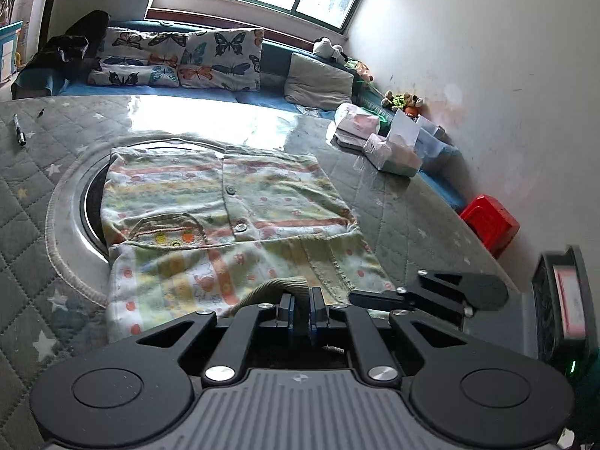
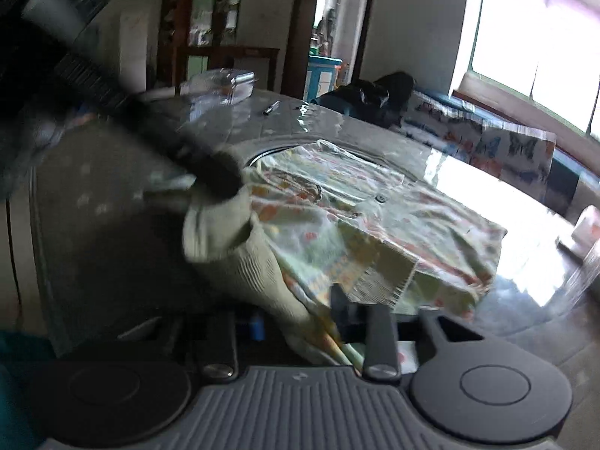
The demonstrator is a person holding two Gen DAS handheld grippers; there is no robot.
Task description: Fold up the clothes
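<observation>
Gripping a ribbed beige cuff [image 1: 279,288], the left gripper [image 1: 300,313] sits low at 6 o'clock with its jaws narrowed on the fabric. The right gripper [image 2: 296,328] has its jaws closed on the same printed garment [image 1: 225,210], whose folded body spreads toward 12 o'clock across the table [image 1: 33,202]. Butterfly pillows [image 1: 187,58] lie beyond.

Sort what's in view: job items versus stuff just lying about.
Job: patterned shirt; left gripper, shut on its ribbed hem; right gripper, also gripping the shirt.

Lying about: pen, butterfly pillows, tissue packs, red box, stuffed toys.
</observation>
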